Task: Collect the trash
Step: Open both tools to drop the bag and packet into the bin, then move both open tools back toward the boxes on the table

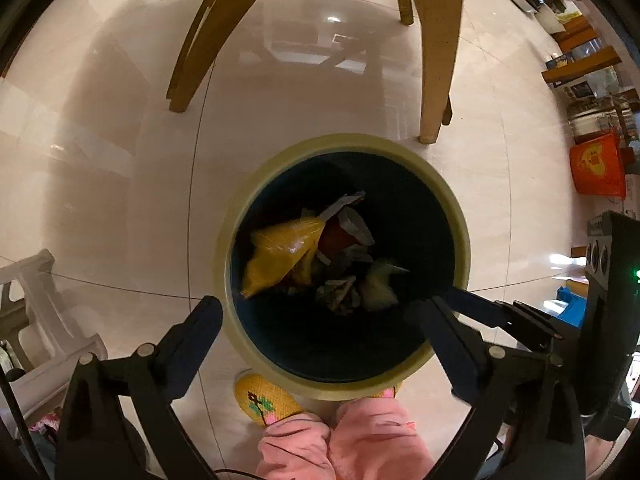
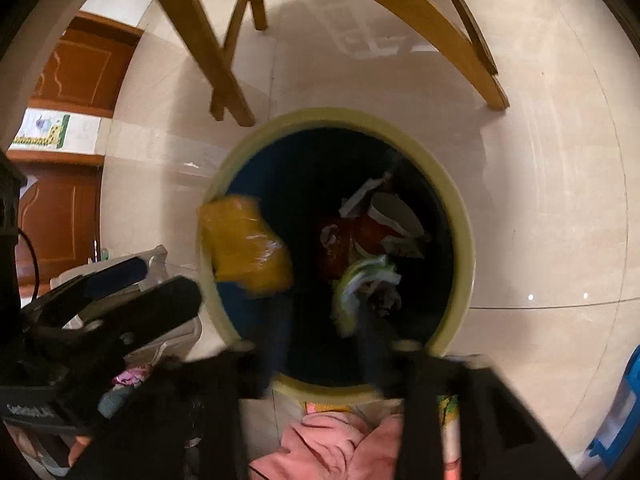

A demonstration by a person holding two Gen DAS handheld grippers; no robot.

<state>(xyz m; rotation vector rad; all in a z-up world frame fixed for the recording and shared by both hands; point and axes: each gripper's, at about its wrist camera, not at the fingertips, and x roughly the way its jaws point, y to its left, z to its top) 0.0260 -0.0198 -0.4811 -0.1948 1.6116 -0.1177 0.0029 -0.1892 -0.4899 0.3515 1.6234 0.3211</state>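
A round trash bin (image 1: 460, 216) with a pale yellow-green rim and dark blue inside stands on the tiled floor; it also shows in the right wrist view (image 2: 464, 216). Inside lie a yellow plastic bag (image 1: 282, 254), a red wrapper (image 1: 338, 240), white paper scraps and crumpled paper. My left gripper (image 1: 316, 316) hangs open and empty over the bin's near rim. In the right wrist view the yellow bag (image 2: 246, 248) is in the air at the bin's left rim, blurred. My right gripper (image 2: 324, 320) is open above the bin, its fingers blurred.
Wooden chair legs (image 1: 436, 60) stand just beyond the bin. A white plastic stool (image 1: 40, 312) is at the left. The person's pink trousers (image 1: 340, 440) and yellow slipper (image 1: 264, 400) are right below. Shelves and an orange bag (image 1: 598, 166) are at the right.
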